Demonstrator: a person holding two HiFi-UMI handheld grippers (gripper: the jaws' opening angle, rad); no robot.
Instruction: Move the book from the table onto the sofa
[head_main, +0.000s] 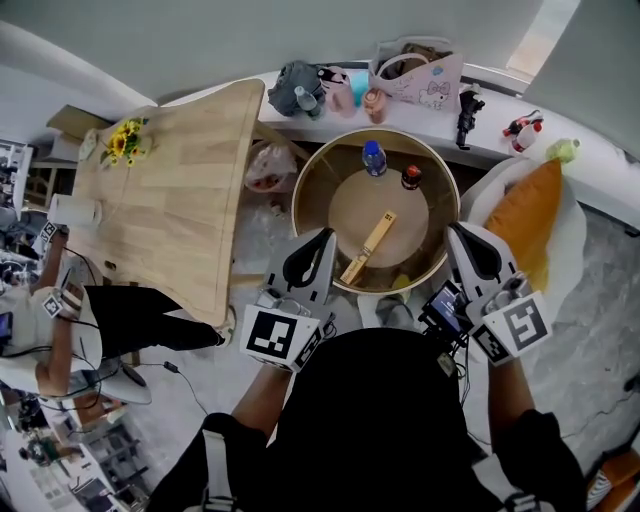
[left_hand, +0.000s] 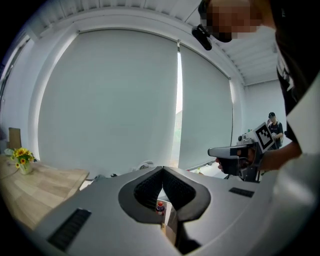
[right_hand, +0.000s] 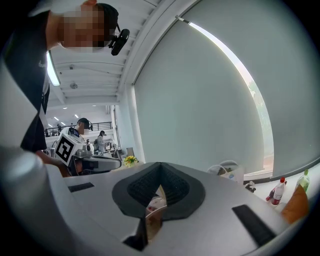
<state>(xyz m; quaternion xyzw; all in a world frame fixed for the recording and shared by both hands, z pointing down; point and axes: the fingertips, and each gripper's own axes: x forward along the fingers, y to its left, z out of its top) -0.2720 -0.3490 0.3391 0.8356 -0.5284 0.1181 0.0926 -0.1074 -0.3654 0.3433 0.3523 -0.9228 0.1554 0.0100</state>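
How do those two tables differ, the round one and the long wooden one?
The round table is brownish with a pale rim; the long table is light planked wood. The round table carries a bottle and jar; the long table carries sunflowers. Both are wood-toned.

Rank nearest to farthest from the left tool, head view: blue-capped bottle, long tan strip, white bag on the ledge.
1. long tan strip: on the round table, just ahead of the left tool.
2. blue-capped bottle: far side of that table.
3. white bag: on the ledge beyond the table.
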